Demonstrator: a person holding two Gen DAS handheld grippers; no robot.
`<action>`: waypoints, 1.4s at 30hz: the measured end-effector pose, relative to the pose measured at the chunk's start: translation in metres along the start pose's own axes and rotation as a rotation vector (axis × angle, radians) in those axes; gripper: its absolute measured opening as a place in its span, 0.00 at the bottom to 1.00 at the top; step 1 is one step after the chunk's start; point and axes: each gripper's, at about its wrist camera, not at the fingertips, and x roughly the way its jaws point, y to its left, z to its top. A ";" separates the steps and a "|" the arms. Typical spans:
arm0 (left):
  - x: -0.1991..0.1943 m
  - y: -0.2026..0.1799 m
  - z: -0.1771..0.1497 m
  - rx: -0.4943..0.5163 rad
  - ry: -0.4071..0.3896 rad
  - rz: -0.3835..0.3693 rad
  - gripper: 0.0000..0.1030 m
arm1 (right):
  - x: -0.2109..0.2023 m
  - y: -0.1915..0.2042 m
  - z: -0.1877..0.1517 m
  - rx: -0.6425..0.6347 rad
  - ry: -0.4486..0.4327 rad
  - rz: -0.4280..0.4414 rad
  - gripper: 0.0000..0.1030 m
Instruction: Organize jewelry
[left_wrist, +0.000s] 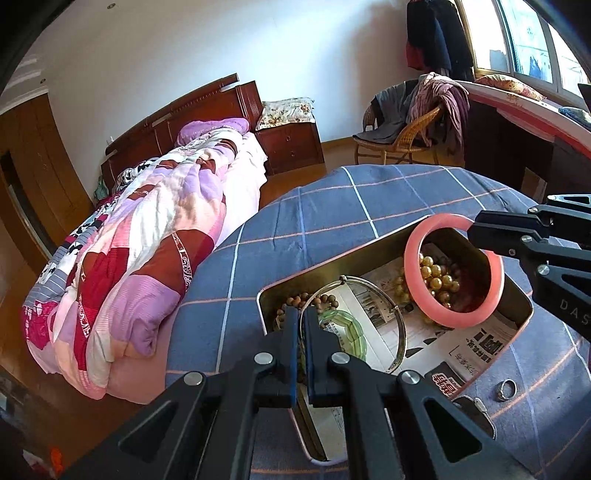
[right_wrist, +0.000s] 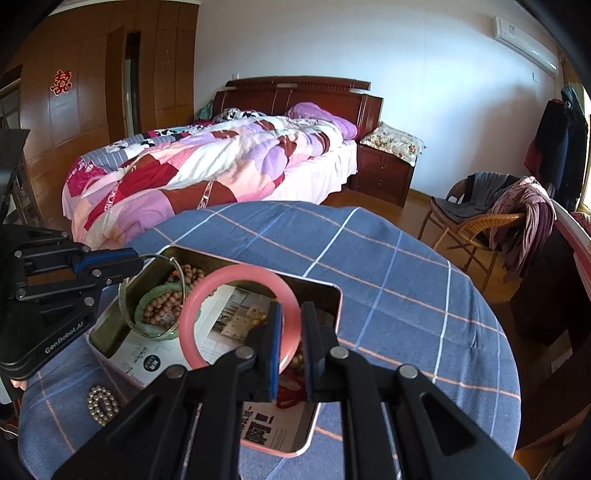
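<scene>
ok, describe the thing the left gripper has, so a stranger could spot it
On the blue checked tablecloth stands an open metal tin lined with newspaper. The left gripper pinches a thin silver bangle over its near end. It is bare metal wire, unlike the thick pink bangle or the beads.

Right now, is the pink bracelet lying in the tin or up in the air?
Up in the air. The right hand-held gripper pinches the pink bracelet upright above the tin.

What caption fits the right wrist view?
Right tool holds a pink bangle over the open tin while the left tool holds a silver bangle.
</scene>
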 end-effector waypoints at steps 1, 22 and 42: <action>0.002 0.000 0.000 0.000 0.003 0.000 0.02 | 0.002 0.000 0.000 0.000 0.004 0.000 0.12; -0.014 0.010 -0.026 -0.076 -0.026 0.005 0.52 | -0.009 -0.010 -0.020 0.051 0.024 -0.008 0.26; -0.046 -0.009 -0.099 -0.152 0.030 -0.034 0.53 | -0.039 0.009 -0.077 0.090 0.067 0.033 0.38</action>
